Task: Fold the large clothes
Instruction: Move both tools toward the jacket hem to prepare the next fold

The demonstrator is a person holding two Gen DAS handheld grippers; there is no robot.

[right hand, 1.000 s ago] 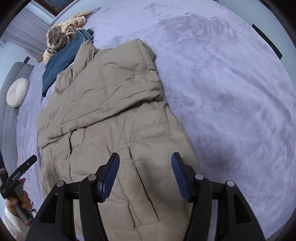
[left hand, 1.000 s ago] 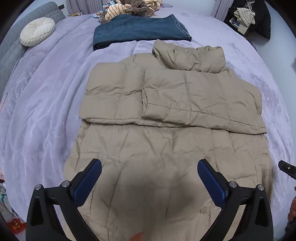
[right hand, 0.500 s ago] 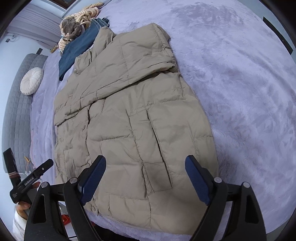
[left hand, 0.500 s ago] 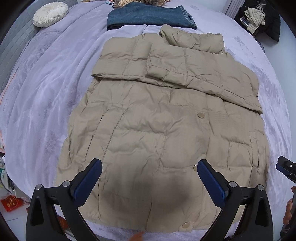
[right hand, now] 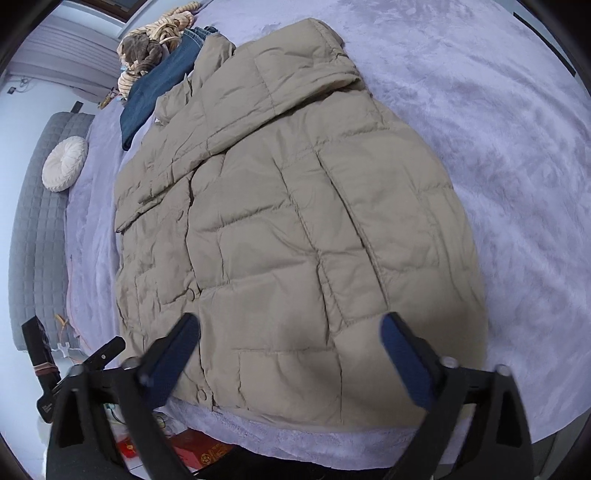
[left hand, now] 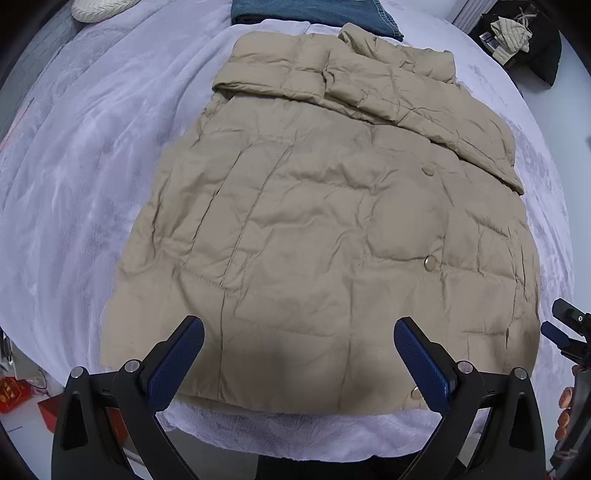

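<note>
A beige quilted puffer jacket (left hand: 332, 221) lies flat on the lavender bed, both sleeves folded across its chest near the collar, hem toward me. It also shows in the right wrist view (right hand: 295, 240). My left gripper (left hand: 299, 354) is open and empty, above the hem's left part. My right gripper (right hand: 291, 350) is open and empty, above the hem's right part. The right gripper's tip also shows at the left wrist view's right edge (left hand: 565, 328).
Folded blue jeans (left hand: 314, 11) lie beyond the collar, with a striped garment pile (right hand: 155, 48) behind them. A round white cushion (right hand: 64, 162) rests by the grey headboard (right hand: 33, 229). The lavender blanket (right hand: 498, 147) spreads to the right. Red boxes (right hand: 199, 450) sit on the floor.
Both grippers have pulled back toward the foot of the bed, from over the jacket's middle to its hem. The right gripper has opened wider.
</note>
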